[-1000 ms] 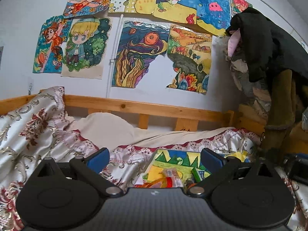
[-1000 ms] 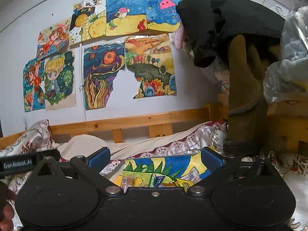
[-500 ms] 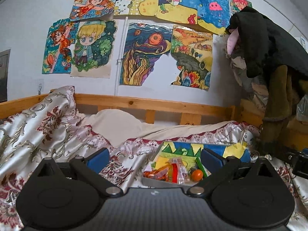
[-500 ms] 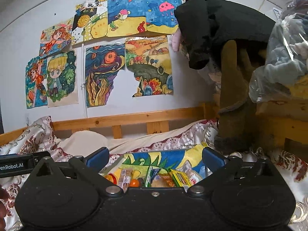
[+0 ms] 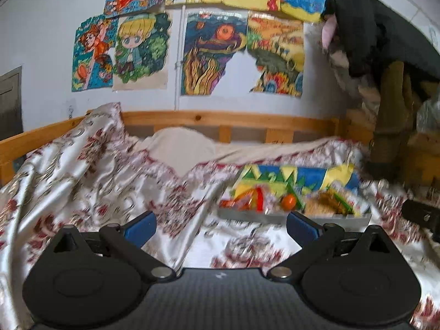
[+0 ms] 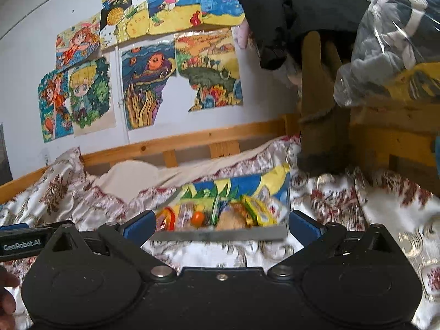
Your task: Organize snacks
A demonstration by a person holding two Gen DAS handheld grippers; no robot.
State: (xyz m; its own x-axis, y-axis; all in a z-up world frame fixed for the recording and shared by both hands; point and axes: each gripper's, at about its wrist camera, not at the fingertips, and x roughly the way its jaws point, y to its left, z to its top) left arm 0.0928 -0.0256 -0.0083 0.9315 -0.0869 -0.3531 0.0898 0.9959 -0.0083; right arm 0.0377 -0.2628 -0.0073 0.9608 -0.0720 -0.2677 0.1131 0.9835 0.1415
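**Snack tray waited on a satin-covered bed**

A shallow grey tray point(image 6: 220, 236) of crinkled snack packets point(image 6: 255, 210) and one small round orange item point(image 6: 197, 218) lay on a glossy floral bedspread point(image 5: 82, 181), backed by a painted sheet of paper point(image 5: 299, 174). Crayon drawings point(image 5: 211, 55) papered the wall above the pine bed rail point(image 5: 220, 117). Only the right view showed a clear plastic bag of clothes point(image 6: 390, 35) and the left tongs' arm at its left edge; the left view caught a dark edge of the other tool. Both the left tongs point(image 5: 220, 224) and right tongs point(image 6: 221, 224) stood wide open, empty, short of the tray.
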